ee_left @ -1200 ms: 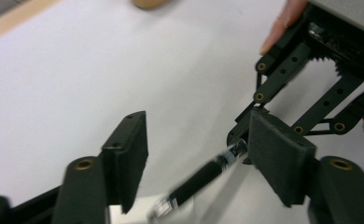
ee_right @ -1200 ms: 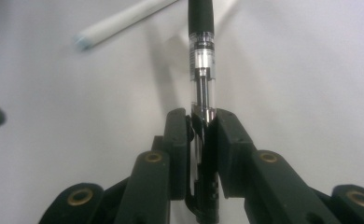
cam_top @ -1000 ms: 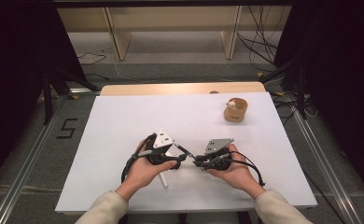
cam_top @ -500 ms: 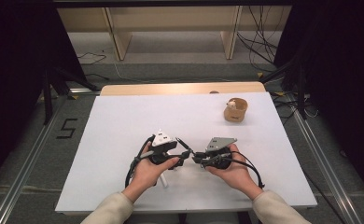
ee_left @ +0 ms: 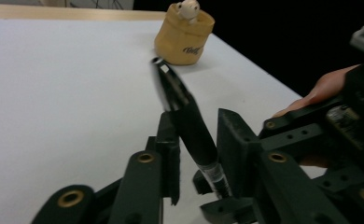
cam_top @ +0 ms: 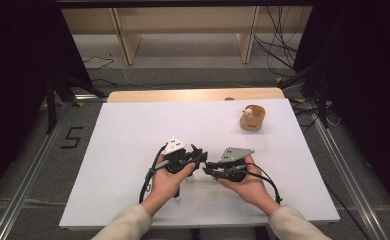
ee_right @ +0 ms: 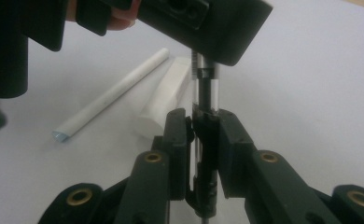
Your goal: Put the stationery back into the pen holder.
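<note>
With the right gripper (ee_right: 202,128) clamped on a black-and-clear plastic pen (ee_right: 203,93), the left gripper (ee_left: 196,140), jaws just closing around its black cap end, seems set to pull it apart.

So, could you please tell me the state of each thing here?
pen: held off the table between both grippers.
left gripper: jaws just been closing, now on the pen.
right gripper: shut on the pen.
tan pouch: upright, untouched.
white stick: lying flat.
white block: lying beside the stick.
</note>
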`<state>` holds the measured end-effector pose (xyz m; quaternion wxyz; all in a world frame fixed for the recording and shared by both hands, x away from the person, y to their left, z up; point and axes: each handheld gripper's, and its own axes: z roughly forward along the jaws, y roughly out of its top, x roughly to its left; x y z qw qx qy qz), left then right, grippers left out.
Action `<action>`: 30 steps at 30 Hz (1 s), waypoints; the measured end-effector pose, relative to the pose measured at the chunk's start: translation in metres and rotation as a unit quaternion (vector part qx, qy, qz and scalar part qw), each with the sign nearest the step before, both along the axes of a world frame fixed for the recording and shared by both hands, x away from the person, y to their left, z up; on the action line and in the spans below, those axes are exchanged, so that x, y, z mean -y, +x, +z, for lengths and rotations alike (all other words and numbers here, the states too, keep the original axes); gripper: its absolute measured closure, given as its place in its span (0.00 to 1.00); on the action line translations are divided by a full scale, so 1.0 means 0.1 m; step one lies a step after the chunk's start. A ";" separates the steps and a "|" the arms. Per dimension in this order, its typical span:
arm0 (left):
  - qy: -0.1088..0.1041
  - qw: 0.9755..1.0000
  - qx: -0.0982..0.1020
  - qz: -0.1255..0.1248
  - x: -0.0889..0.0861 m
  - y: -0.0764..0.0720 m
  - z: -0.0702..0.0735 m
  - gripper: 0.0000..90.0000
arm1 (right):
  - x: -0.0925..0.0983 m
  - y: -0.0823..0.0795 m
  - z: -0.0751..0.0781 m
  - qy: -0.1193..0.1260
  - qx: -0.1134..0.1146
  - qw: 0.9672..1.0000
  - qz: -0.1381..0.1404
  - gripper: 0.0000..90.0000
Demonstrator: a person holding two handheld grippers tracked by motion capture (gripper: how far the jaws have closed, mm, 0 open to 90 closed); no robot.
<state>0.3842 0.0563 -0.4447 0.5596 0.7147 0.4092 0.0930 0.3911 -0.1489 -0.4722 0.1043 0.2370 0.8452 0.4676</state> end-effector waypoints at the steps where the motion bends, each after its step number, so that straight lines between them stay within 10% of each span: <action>1: -0.002 1.000 0.003 -0.004 0.02 -0.02 0.01 0.84 | -0.01 0.00 0.00 0.000 -0.001 1.000 0.003 0.84; 13: 0.073 0.996 0.046 -0.007 0.06 -0.05 0.11 0.88 | -0.09 -0.04 0.01 0.018 0.012 1.000 -0.012 0.56; 28: 0.059 0.997 0.054 -0.008 0.09 -0.04 0.12 0.87 | -0.06 -0.04 0.07 0.057 0.017 0.998 -0.035 0.85; 30: 0.055 0.997 0.059 -0.009 0.09 -0.04 0.13 0.73 | -0.03 -0.03 0.09 0.061 0.016 0.997 -0.045 0.86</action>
